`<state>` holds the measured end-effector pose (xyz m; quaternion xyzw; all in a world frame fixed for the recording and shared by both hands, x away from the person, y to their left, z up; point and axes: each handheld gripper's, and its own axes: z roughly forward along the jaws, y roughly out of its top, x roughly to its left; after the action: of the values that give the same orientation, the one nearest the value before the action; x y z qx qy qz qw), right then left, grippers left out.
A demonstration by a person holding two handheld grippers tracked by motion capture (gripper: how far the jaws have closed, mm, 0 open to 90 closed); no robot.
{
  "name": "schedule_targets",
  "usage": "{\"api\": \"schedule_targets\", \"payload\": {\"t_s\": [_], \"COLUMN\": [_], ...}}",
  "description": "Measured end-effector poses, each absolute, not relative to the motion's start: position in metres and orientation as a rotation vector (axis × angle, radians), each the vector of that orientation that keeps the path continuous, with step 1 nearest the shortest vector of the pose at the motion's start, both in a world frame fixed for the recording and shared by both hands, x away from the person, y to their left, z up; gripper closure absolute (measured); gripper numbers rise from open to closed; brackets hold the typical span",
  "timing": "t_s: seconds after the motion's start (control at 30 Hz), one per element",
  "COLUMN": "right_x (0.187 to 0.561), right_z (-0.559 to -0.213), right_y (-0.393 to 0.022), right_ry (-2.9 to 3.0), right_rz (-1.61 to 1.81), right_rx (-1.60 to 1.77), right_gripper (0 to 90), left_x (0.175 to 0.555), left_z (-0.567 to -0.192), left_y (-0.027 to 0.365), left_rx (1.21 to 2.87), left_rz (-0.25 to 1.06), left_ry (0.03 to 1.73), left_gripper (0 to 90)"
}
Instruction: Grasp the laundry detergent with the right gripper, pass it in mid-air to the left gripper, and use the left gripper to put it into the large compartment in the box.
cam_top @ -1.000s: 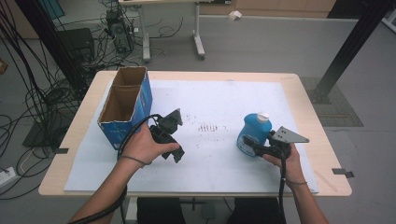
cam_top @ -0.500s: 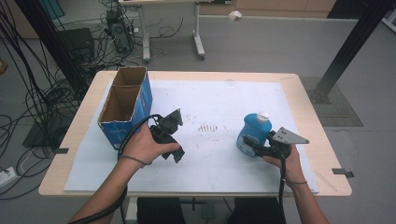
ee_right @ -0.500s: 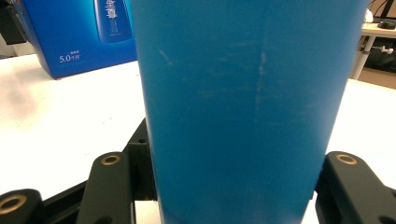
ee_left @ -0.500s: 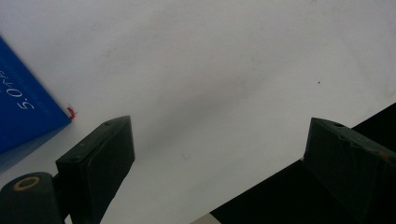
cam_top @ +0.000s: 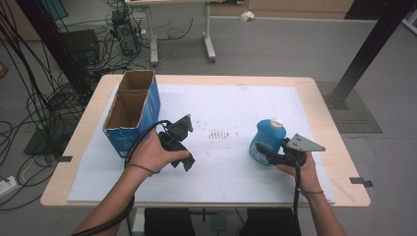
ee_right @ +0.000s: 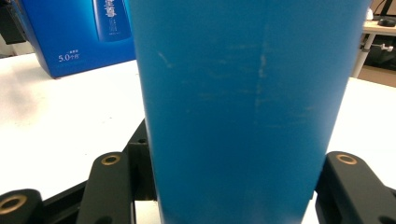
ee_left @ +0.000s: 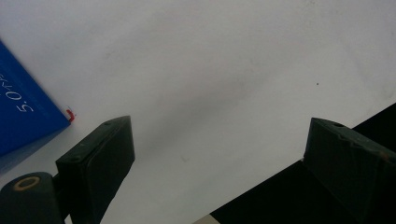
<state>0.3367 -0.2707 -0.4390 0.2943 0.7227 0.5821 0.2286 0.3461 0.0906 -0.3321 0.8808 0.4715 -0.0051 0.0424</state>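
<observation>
High view. Blue bottle (cam_top: 265, 140), white cap, upright at right of centre on the white sheet (cam_top: 236, 105). Right gripper (cam_top: 270, 156) clamped low on its body from the near side. Left gripper (cam_top: 184, 147), left of centre, lies tilted in the hand beside the cardboard box (cam_top: 132, 110) at the left. The box is blue-sided, top open, in two compartments; both look empty as far as the interior shows.

Left gripper view. Jaws spread wide, nothing between them; bare sheet (ee_left: 210, 70) beneath, corner of the box (ee_left: 23, 112) at the left edge.

Right gripper view. Bottle (ee_right: 243, 107) central, a jaw pressed on each flank; box (ee_right: 79, 32) at upper left.

Handling note, as judgement: the grip sits low, so lift straight and slowly, keep the bottle vertical, and clear the box rim fully before lowering into a compartment.
</observation>
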Motion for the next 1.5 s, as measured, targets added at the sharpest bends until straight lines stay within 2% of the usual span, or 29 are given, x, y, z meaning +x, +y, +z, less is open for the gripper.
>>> {"api": "schedule_targets", "payload": {"t_s": [1.5], "right_x": [0.3382], "right_z": [-0.4369], "right_y": [-0.2709], "right_ry": [2.015], "right_rz": [1.593], "right_rx": [0.811], "right_gripper": [43.7], "left_x": [0.3507], "left_z": [-0.329], "left_y": [0.0828], "left_rx": [2.7], "left_rz": [-0.01], "left_ry": [1.431], "left_gripper": [9.0]}}
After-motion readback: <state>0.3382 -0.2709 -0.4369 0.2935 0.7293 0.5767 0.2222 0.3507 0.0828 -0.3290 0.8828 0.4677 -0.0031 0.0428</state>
